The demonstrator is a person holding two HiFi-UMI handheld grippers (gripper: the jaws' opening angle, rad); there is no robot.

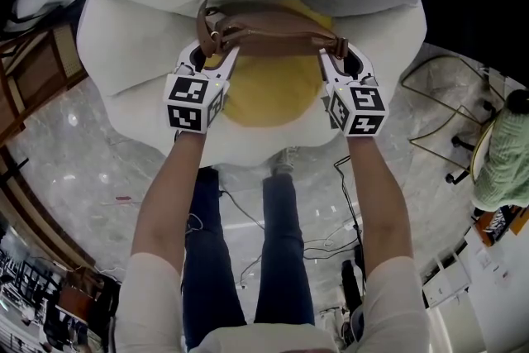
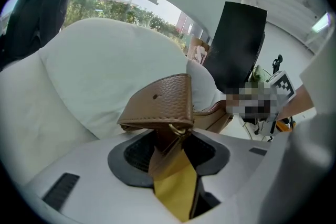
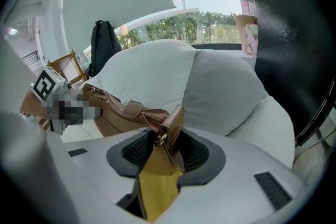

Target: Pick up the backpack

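A backpack (image 1: 269, 91) with a yellow body and brown leather top lies on a big white cushioned seat (image 1: 124, 54). My left gripper (image 1: 216, 55) grips its left end and my right gripper (image 1: 334, 54) its right end. In the left gripper view, a brown leather tab (image 2: 160, 105) with a metal ring and yellow fabric is pinched between the pads of the left gripper (image 2: 170, 149). The right gripper view shows the same at the other end. There a leather tab (image 3: 172, 124) and yellow fabric are clamped in the right gripper (image 3: 163, 152).
The white seat's backrest (image 3: 157, 71) rises behind the bag. Wooden furniture (image 1: 33, 70) stands at the left. Cables (image 1: 446, 124) trail over the marble floor at the right, near a person in green (image 1: 504, 161). A dark bag (image 2: 37, 8) hangs at the back left.
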